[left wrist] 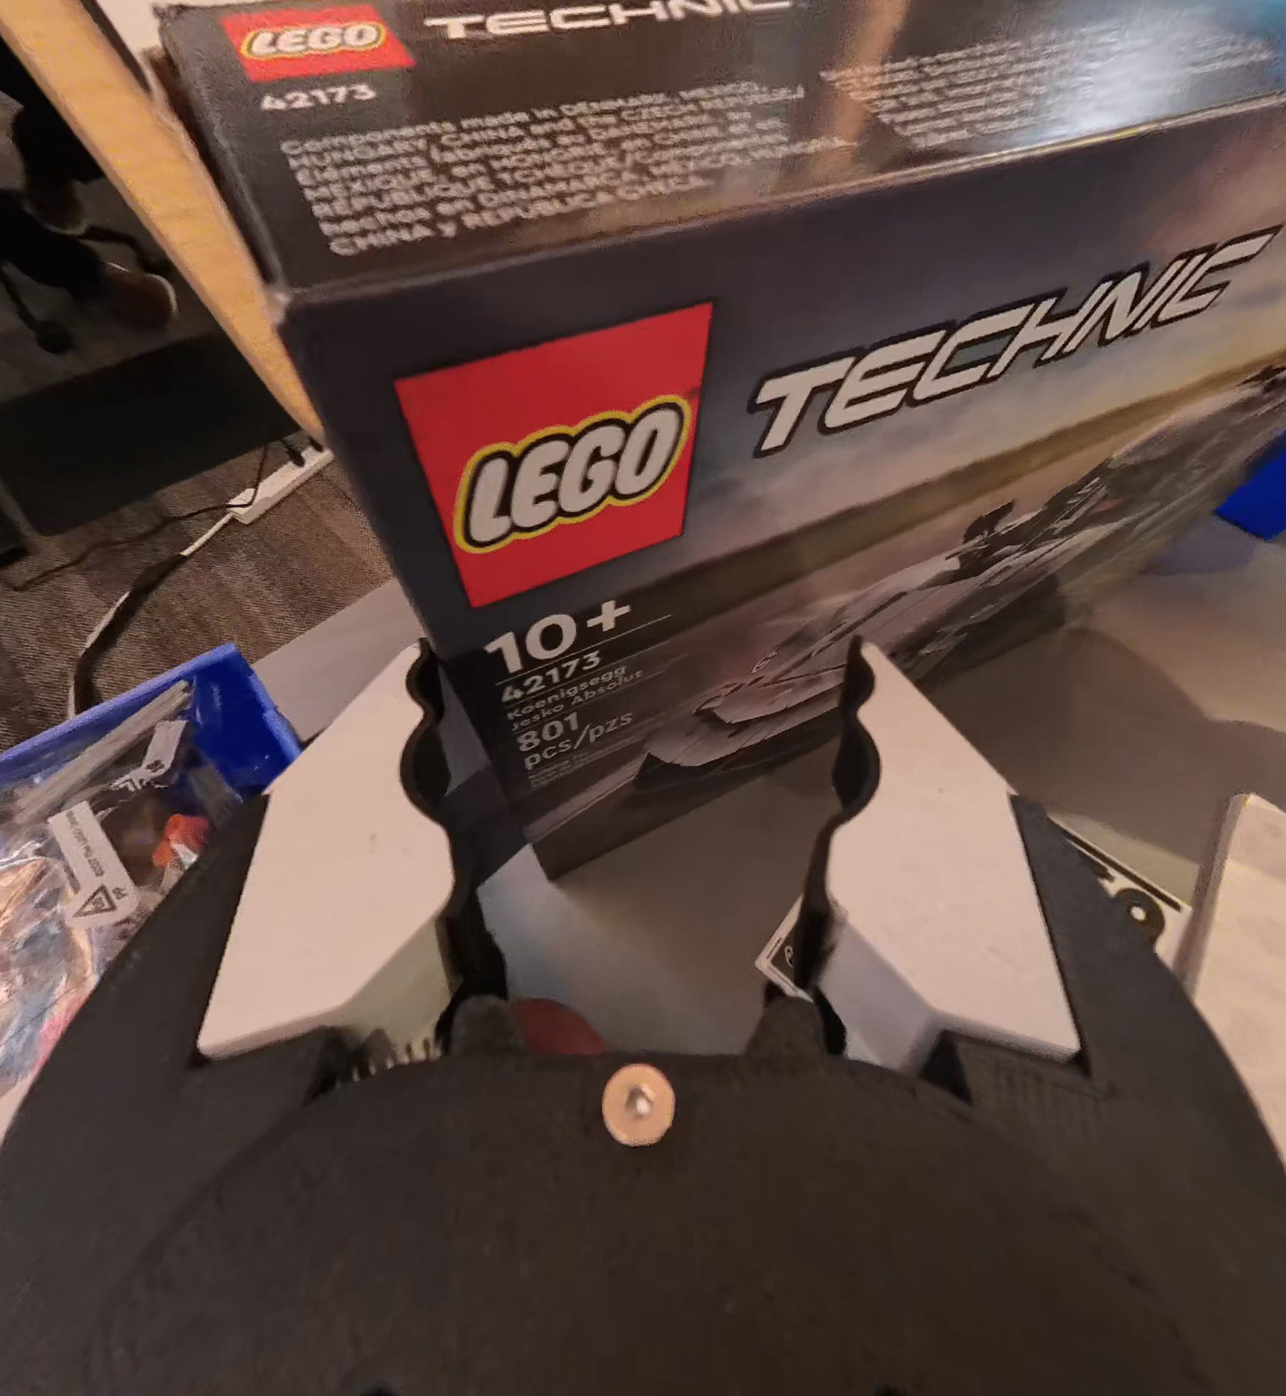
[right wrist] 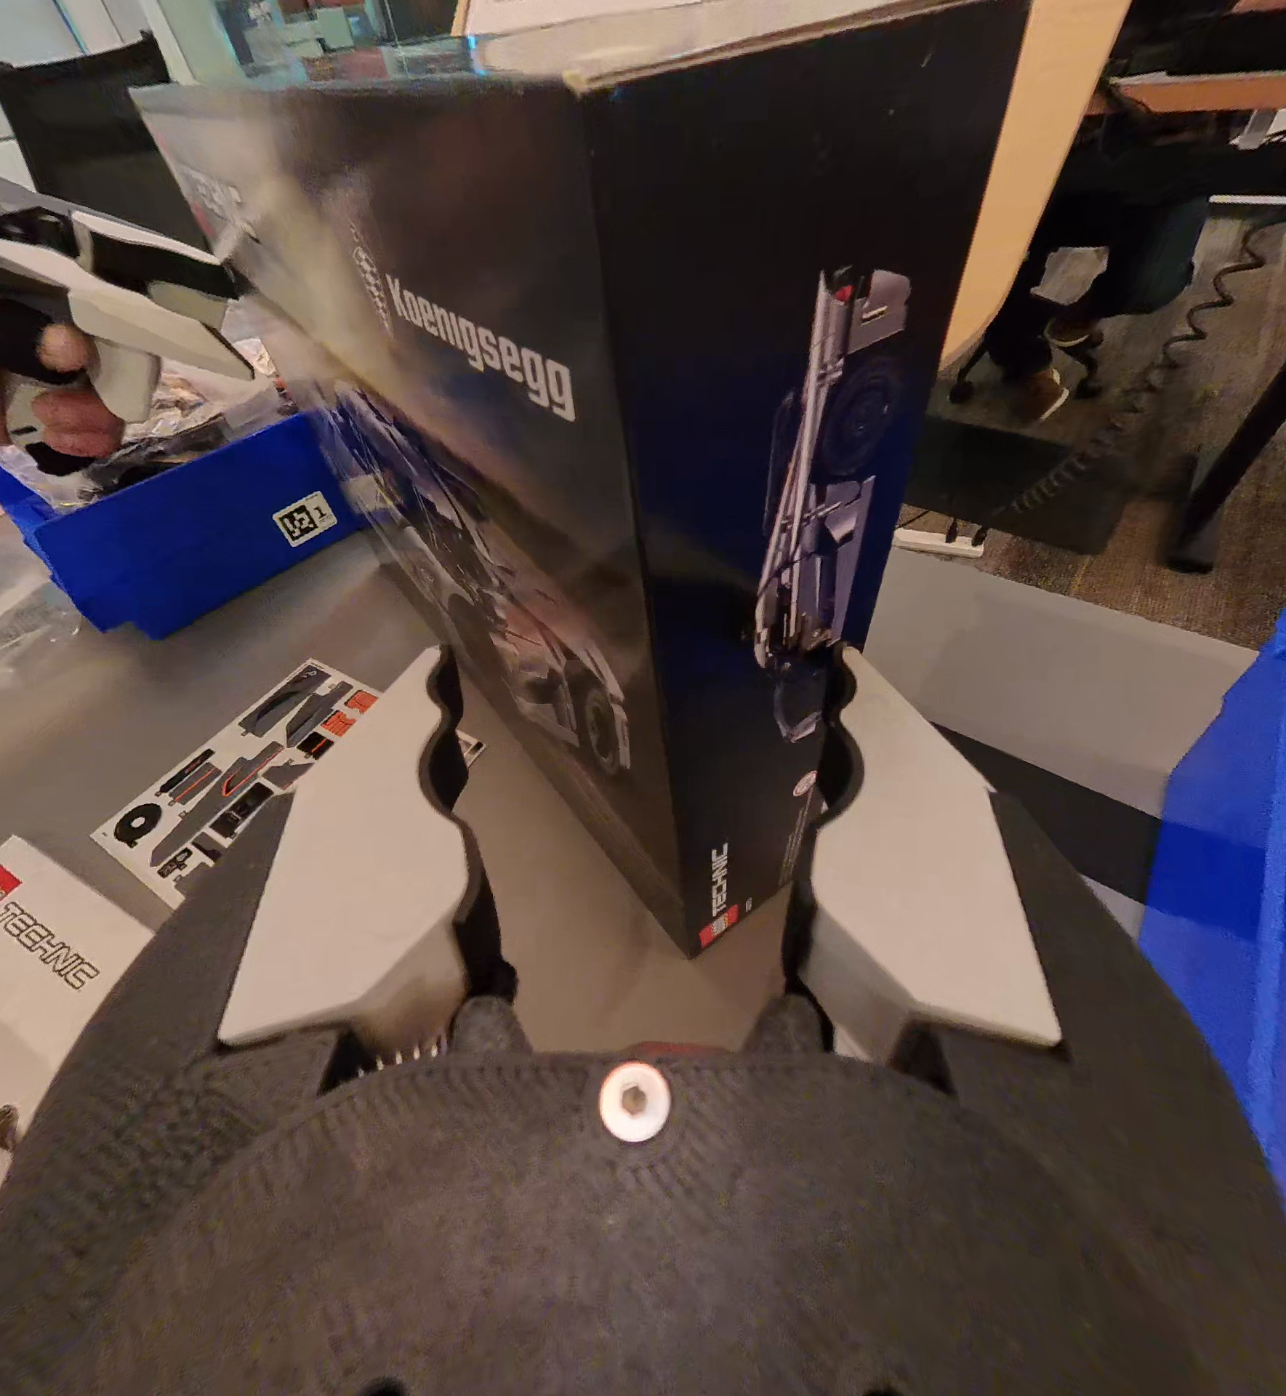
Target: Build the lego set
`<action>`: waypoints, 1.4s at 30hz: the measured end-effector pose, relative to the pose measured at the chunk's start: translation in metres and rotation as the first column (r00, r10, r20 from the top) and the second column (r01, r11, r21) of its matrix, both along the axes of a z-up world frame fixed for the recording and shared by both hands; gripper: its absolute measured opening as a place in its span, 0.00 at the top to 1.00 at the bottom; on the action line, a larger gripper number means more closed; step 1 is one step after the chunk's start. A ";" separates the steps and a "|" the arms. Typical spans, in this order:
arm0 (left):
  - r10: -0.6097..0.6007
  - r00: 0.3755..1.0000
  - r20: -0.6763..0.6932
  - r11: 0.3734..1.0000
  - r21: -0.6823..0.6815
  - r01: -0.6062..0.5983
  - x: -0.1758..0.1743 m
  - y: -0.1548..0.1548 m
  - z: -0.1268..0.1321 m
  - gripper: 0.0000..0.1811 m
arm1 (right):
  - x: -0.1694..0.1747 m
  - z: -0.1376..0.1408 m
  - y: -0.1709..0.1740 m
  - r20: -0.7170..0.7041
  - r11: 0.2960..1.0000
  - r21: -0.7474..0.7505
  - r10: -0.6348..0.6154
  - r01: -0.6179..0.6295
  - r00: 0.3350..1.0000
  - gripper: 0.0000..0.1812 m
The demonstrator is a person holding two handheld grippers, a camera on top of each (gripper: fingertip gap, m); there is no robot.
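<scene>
The dark Lego box point(left wrist: 813, 468) stands upright on the grey table point(left wrist: 685, 906), its front face toward the left wrist view. My left gripper point(left wrist: 639, 680) is open, with the box's lower left corner showing between its fingers. In the right wrist view the box point(right wrist: 519, 393) shows a corner edge and its narrow end. My right gripper point(right wrist: 643, 665) is open around that lower end, its right fingertip point(right wrist: 851, 680) at the box's edge. The left gripper point(right wrist: 235, 317), held by a hand, sits at the box's far left edge. The box looks motion-blurred.
A blue bin point(right wrist: 194, 544) of parts bags stands left of the box and shows in the left wrist view point(left wrist: 247, 702). A sticker sheet point(right wrist: 232, 763) and a white instruction booklet point(right wrist: 28, 937) lie in front. Another blue bin point(right wrist: 1266, 831) stands at the right. The table edge and carpet floor point(left wrist: 58, 574) are close.
</scene>
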State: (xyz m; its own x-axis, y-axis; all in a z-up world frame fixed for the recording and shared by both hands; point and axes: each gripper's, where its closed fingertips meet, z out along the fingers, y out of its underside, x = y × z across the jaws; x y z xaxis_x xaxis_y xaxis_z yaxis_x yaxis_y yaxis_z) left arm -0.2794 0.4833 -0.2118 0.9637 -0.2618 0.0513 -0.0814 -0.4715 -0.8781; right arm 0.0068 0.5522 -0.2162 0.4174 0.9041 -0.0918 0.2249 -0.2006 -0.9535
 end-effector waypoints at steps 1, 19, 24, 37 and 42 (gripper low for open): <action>-0.002 1.000 0.004 1.000 -0.002 0.002 0.003 -0.002 0.001 0.43 | 0.001 -0.001 0.002 0.009 1.000 0.004 -0.004 0.004 1.000 0.47; 0.055 0.997 -0.062 0.998 0.045 -0.053 0.091 -0.060 -0.002 0.44 | 0.041 -0.002 0.054 0.100 0.998 -0.030 0.057 -0.054 0.993 0.51; 0.063 0.997 -0.035 0.996 0.068 -0.060 0.084 -0.064 0.005 0.41 | 0.061 0.017 0.053 0.076 0.999 -0.025 0.035 -0.033 0.997 0.51; 0.053 0.998 -0.019 0.996 0.072 -0.051 0.081 -0.068 -0.001 0.42 | 0.171 -0.067 0.030 0.407 0.986 -0.015 -0.147 0.168 0.902 0.63; 0.070 0.997 -0.015 0.996 0.064 -0.069 0.078 -0.061 -0.007 0.43 | 0.163 -0.108 0.039 0.467 0.969 -0.037 -0.201 0.246 0.861 0.90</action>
